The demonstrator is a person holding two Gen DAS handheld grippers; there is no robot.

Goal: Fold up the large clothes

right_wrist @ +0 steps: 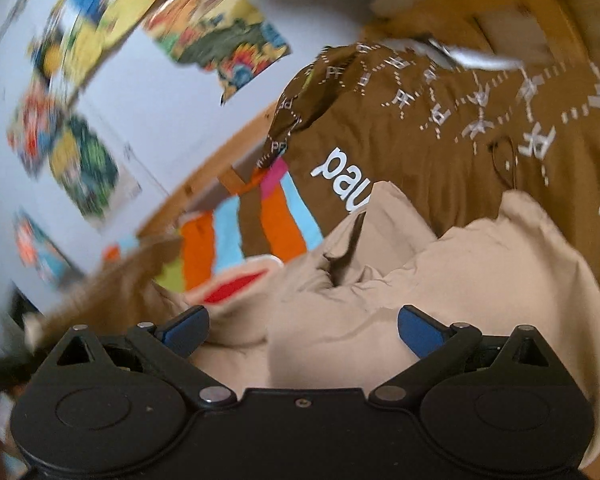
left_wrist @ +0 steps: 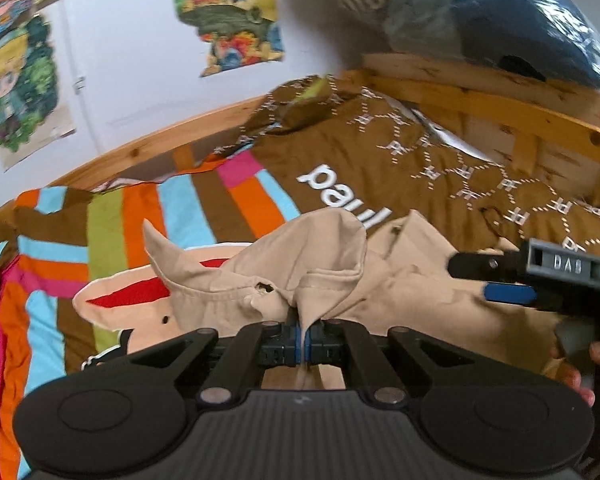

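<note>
A beige garment [left_wrist: 332, 272] lies bunched on a bed. My left gripper [left_wrist: 303, 340] is shut on a pinched fold of it, and the cloth rises in a peak above the jaws. My right gripper [left_wrist: 500, 280] shows at the right of the left wrist view, hovering over the garment. In the right wrist view my right gripper [right_wrist: 302, 330] is open, its blue pads [right_wrist: 420, 332] wide apart, with the beige garment [right_wrist: 440, 288] crumpled right in front of and between them. That view is motion-blurred.
The bed has a striped multicolour cover [left_wrist: 140, 216] and a brown "paul" duvet [left_wrist: 380, 160]. A wooden bed frame [left_wrist: 480, 100] runs behind. A bagged pile of bedding [left_wrist: 500, 12] sits on the headboard. Posters [left_wrist: 224, 12] hang on the white wall.
</note>
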